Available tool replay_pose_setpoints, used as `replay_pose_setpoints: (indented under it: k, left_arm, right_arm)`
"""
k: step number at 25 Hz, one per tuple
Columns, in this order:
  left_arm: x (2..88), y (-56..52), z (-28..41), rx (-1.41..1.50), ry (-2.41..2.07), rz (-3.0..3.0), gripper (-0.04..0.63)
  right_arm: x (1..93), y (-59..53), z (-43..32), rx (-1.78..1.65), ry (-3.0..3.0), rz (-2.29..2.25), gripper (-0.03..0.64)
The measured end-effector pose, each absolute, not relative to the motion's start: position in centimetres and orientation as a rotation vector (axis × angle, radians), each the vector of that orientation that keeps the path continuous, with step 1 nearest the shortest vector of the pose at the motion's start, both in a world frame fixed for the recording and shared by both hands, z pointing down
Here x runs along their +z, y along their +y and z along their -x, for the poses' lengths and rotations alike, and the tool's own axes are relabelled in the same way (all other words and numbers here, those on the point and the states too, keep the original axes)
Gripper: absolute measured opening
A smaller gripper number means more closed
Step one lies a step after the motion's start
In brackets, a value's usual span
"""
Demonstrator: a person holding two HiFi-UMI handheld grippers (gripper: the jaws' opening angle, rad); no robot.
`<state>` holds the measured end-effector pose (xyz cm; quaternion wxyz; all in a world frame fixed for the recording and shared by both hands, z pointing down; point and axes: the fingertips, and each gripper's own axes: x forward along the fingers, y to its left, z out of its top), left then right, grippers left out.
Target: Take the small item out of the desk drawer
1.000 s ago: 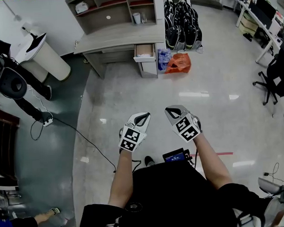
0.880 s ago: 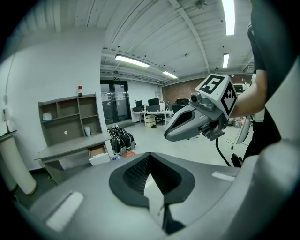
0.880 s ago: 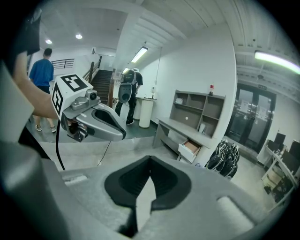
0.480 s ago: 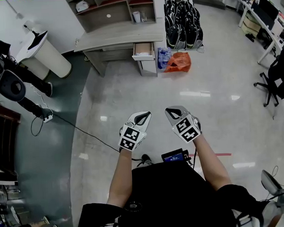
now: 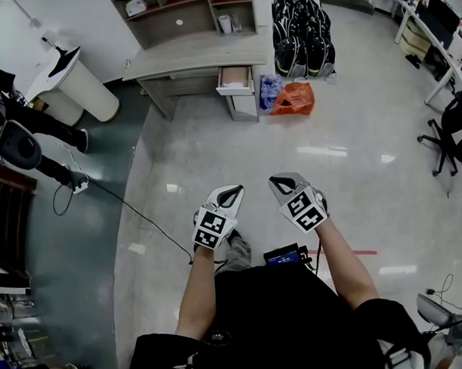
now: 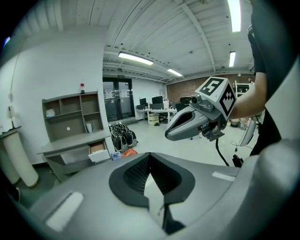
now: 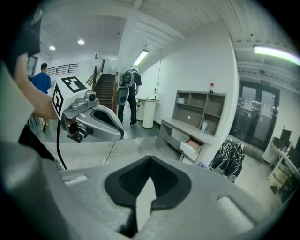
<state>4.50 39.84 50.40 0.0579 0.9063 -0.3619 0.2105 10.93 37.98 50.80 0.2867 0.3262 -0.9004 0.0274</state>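
Observation:
The grey desk (image 5: pixel 189 56) stands far off at the top of the head view, and its top drawer (image 5: pixel 235 79) is pulled open. I cannot make out any small item inside it from here. My left gripper (image 5: pixel 230 192) and right gripper (image 5: pixel 281 182) are held side by side over bare floor, well short of the desk. Both are shut with nothing in them. In the left gripper view the jaw tips (image 6: pixel 149 158) meet, with the open drawer (image 6: pixel 98 152) small in the distance. The right gripper view shows the same: closed tips (image 7: pixel 150 161) and a distant drawer (image 7: pixel 192 146).
An orange bag (image 5: pixel 292 101) and a row of black backpacks (image 5: pixel 301 34) lie right of the desk. A white cylindrical bin (image 5: pixel 82 93) stands to its left. A black cable (image 5: pixel 134 213) crosses the floor. An office chair (image 5: pixel 450 131) is at far right, and a person (image 5: pixel 21 123) at far left.
The desk and the floor things have shifted a little in the head view as I step forward. A trouser leg now shows under the left gripper. Both grippers stay shut, side by side.

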Motion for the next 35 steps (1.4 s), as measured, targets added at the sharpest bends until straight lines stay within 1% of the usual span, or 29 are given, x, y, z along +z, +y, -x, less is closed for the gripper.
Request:
replay_pose_setpoints:
  k: [14,25,35]
  left_arm:
    - [52.3,31.6,-2.5,0.612,-1.007,-2.778,0.002]
    - [53.3,24.0,1.3,0.629,-0.946,-2.804,0.002]
    - [53.2,19.4,4.7,0.613,-0.864,-2.822,0.002]
  right_arm:
    - [52.0,30.8,-9.9,0.094,-2.325,-0.923,-0.002]
    - [52.7,24.0,-6.2,0.116,-2.282,-0.961,-0.002]
    - [52.8,19.3,-2.7,0.13,-2.248,-1.013,-0.002]
